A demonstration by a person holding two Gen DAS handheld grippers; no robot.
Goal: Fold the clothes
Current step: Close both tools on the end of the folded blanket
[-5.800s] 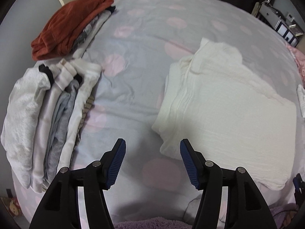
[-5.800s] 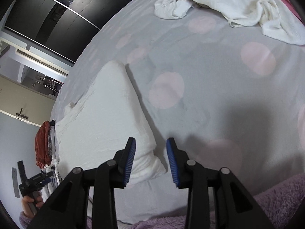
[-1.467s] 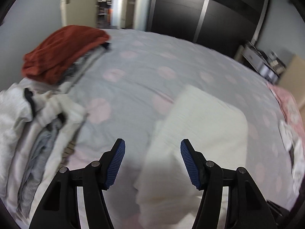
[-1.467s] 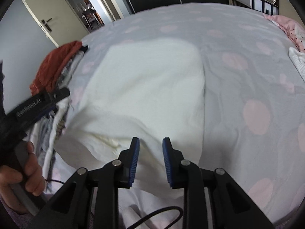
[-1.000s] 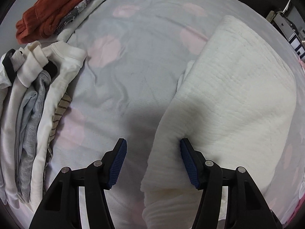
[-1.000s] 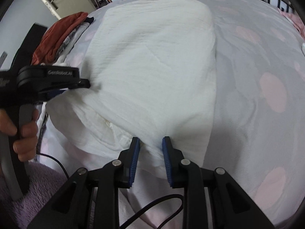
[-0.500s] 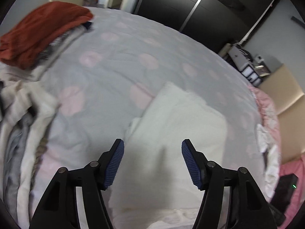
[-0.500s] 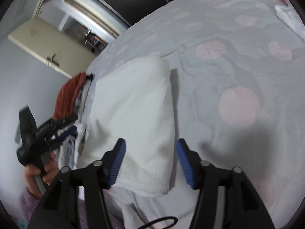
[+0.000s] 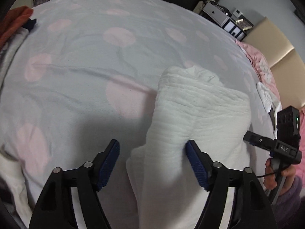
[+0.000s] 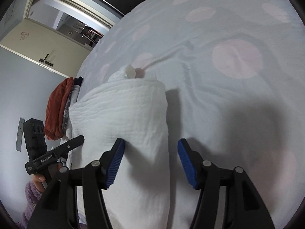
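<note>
Both claws have spread since a second ago and dropped low over the white garment (image 9: 200, 110), now a thick folded bundle on the bed (image 9: 76, 76). Left claw (image 9: 152, 162) straddles its left edge, right claw (image 10: 150, 158) its right edge; neither pinches. Closing on top layers alone could drag the fold apart.

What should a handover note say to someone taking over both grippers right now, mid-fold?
Left gripper: open, straddling the near left edge of the white garment, gripping nothing.
Right gripper: open, straddling the garment's near right edge, gripping nothing.
The garment lies folded into a compact bundle on the dotted bedsheet. A stack of folded clothes, rust-red on top, sits at the bed's left edge.
Done: this garment looks folded.
Left: probably move it onto the stack; crumpled white clothes wait on the far right.
</note>
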